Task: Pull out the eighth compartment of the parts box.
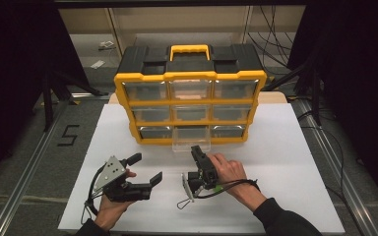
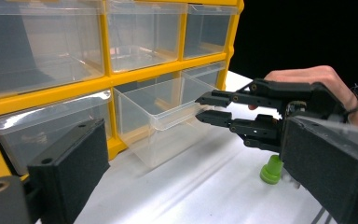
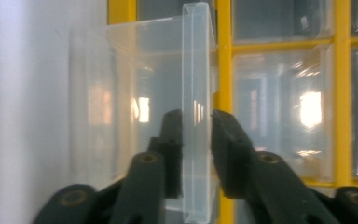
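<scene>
In the right gripper view the right gripper [image 3: 196, 154] straddles the front lip of the clear drawer [image 3: 135, 107], its jaws slightly parted, barely gripping. The left gripper view shows this drawer [image 2: 168, 116] pulled halfway out of the yellow cabinet [image 2: 46, 91], its long axis running back into the slot. In the high view the left gripper [image 1: 145, 169], spread wide and empty, waits lower left.

Looks down and forward from above the near edge of the table [image 1: 275, 147], well back, facing the organizer [image 1: 190, 93]. Rides low by the near left corner, aimed across at the pulled-out clear drawer [image 2: 163, 119] and the right gripper [image 2: 205, 108]. Sits almost against that drawer's front lip [image 3: 196, 112]. Shared by all three: drawer and organizer front.
</scene>
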`<state>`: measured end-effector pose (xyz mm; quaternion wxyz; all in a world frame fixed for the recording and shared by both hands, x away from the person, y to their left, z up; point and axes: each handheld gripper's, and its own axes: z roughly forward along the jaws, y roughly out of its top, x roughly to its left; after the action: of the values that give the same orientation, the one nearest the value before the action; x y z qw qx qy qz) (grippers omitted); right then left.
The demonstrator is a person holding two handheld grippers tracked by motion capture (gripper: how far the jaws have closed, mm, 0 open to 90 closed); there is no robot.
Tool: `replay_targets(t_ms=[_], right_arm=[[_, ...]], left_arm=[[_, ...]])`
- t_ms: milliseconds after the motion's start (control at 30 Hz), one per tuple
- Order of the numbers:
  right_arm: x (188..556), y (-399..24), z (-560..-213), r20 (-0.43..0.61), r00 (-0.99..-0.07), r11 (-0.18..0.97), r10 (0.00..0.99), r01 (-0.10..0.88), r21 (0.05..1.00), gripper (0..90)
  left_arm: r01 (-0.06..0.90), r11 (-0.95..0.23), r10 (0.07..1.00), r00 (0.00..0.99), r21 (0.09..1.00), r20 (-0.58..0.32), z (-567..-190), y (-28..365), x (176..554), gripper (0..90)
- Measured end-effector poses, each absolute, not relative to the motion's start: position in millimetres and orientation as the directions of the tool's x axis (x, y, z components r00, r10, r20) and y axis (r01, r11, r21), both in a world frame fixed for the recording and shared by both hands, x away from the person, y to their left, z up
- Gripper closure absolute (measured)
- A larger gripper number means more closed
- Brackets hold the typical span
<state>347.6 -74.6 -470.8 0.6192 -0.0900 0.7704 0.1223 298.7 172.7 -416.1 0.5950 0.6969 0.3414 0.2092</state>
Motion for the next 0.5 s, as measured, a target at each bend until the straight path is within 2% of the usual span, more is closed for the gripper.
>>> replay_targets(t_ms=[100, 200, 500], right_arm=[[348.0, -76.4, -467.0, -0.97, -0.241, 0.952, 0.02, -0.291, 0.092, 61.1], [347.7, -76.6, -461.3, -0.949, -0.314, 0.958, 0.027, -0.264, 0.114, 50.6], [337.9, -77.9, -446.6, -0.919, -0.382, 0.939, 0.093, -0.272, 0.209, 39.1]], left_arm=[[0.226, -0.04, 0.732, 0.67, 0.973, -0.126, -414.4, 176.7, 299.7, 6.9], [0.231, -0.029, 0.736, 0.663, 0.973, -0.135, -414.4, 178.6, 300.7, 7.0], [0.234, -0.042, 0.732, 0.669, 0.971, -0.13, -415.8, 176.7, 300.8, 7.0]])
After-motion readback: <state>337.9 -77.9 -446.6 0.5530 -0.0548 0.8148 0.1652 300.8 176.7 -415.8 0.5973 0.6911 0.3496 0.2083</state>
